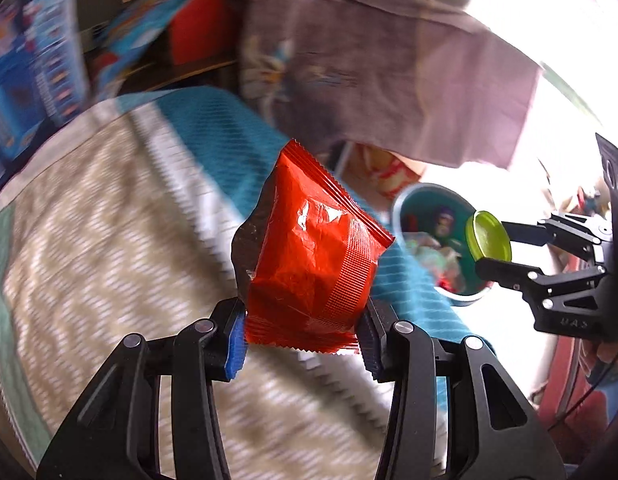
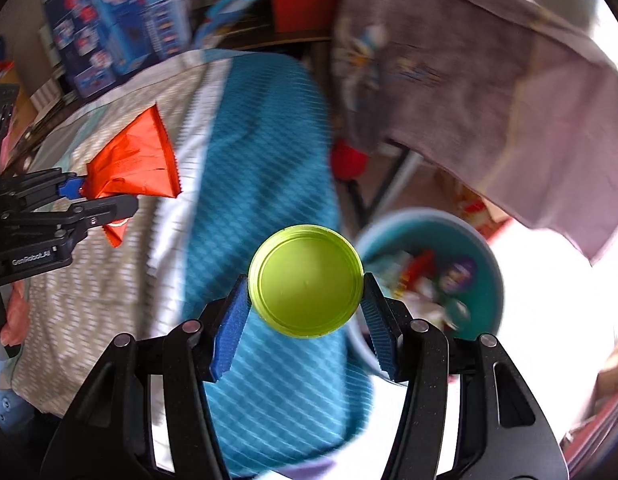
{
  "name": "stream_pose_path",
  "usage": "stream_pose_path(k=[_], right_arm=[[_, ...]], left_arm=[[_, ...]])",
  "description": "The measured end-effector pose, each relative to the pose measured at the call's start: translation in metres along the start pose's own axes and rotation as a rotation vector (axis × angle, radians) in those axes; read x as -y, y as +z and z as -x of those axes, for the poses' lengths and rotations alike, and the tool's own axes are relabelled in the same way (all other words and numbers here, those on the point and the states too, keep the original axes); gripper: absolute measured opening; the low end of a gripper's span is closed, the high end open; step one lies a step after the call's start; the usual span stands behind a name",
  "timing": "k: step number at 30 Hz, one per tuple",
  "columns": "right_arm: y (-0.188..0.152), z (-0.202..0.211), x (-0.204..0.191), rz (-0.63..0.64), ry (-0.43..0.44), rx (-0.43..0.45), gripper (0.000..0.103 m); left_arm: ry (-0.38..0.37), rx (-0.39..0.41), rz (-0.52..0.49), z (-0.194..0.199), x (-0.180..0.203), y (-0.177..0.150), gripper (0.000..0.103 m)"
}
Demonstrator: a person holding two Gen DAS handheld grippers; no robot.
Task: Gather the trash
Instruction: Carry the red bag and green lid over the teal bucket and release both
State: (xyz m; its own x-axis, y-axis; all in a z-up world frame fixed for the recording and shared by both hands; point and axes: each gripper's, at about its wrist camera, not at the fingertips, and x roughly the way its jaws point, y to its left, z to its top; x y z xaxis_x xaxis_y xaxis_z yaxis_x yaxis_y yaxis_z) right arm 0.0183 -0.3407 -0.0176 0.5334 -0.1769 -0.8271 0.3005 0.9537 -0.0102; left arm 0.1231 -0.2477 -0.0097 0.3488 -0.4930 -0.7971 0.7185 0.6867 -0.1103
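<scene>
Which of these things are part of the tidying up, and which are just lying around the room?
Part of the job:
- red snack wrapper, held in the left claw
- lime-green lid, held in the right claw
- teal bin with litter already in it

Just lying about:
- teal patterned bedspread
- mauve T-shirt hanging above
- blue toy boxes

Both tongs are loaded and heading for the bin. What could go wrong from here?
1. The left tongs pinch only the bottom edge of the red wrapper; the slick foil could slip out.
2. The right tongs hold the green lid by its round rim, so it may pop free.
3. The teal bin sits beside the bed's edge, so an early drop may land on the blue bedspread.
</scene>
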Motion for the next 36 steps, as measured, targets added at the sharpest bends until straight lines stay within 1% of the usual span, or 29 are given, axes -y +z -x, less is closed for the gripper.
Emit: stream_pose_path(k=[4, 8, 10, 15, 20, 22, 23, 25, 26, 28, 30, 36], right_arm=[[-0.018, 0.005, 0.052, -0.081, -0.036, -0.005, 0.054], [-0.033, 0.007, 0.092, -0.145, -0.059, -0.011, 0.054], [-0.04, 0.007, 0.11, -0.174, -0.068, -0.012, 0.054], [-0.05, 0.002, 0.136, -0.214, -0.077, -0.023, 0.054], [-0.051, -0.006, 0.154, -0.233, -0.081, -0.035, 0.054], [-0.05, -0.008, 0.159, -0.232, -0.085, -0.042, 0.054], [-0.05, -0.01, 0.162, -0.231, -0.087, -0.047, 0.054], [-0.048, -0.014, 0.167, -0.228, -0.088, -0.057, 0.054], [-0.047, -0.015, 0.168, -0.226, -0.088, -0.06, 0.054], [-0.045, -0.019, 0.171, -0.22, -0.087, -0.067, 0.054], [-0.042, -0.022, 0.172, -0.214, -0.083, -0.071, 0.054], [-0.035, -0.03, 0.167, -0.188, -0.069, -0.081, 0.054]], left_arm=[[-0.03, -0.033, -0.069, -0.023, 0.041, 0.014, 0.046], [-0.061, -0.075, -0.133, -0.05, 0.082, 0.023, 0.046], [-0.071, -0.091, -0.154, -0.061, 0.096, 0.025, 0.046], [-0.111, -0.15, -0.19, -0.096, 0.127, 0.032, 0.046], [-0.155, -0.185, -0.236, -0.124, 0.156, 0.04, 0.047], [-0.17, -0.191, -0.248, -0.134, 0.165, 0.043, 0.05], [-0.176, -0.191, -0.25, -0.139, 0.168, 0.045, 0.051], [-0.179, -0.182, -0.259, -0.147, 0.174, 0.048, 0.06], [-0.172, -0.18, -0.264, -0.149, 0.175, 0.049, 0.066], [-0.148, -0.173, -0.273, -0.154, 0.177, 0.049, 0.074], [-0.126, -0.165, -0.271, -0.155, 0.174, 0.048, 0.084], [-0.104, -0.15, -0.219, -0.149, 0.154, 0.052, 0.092]])
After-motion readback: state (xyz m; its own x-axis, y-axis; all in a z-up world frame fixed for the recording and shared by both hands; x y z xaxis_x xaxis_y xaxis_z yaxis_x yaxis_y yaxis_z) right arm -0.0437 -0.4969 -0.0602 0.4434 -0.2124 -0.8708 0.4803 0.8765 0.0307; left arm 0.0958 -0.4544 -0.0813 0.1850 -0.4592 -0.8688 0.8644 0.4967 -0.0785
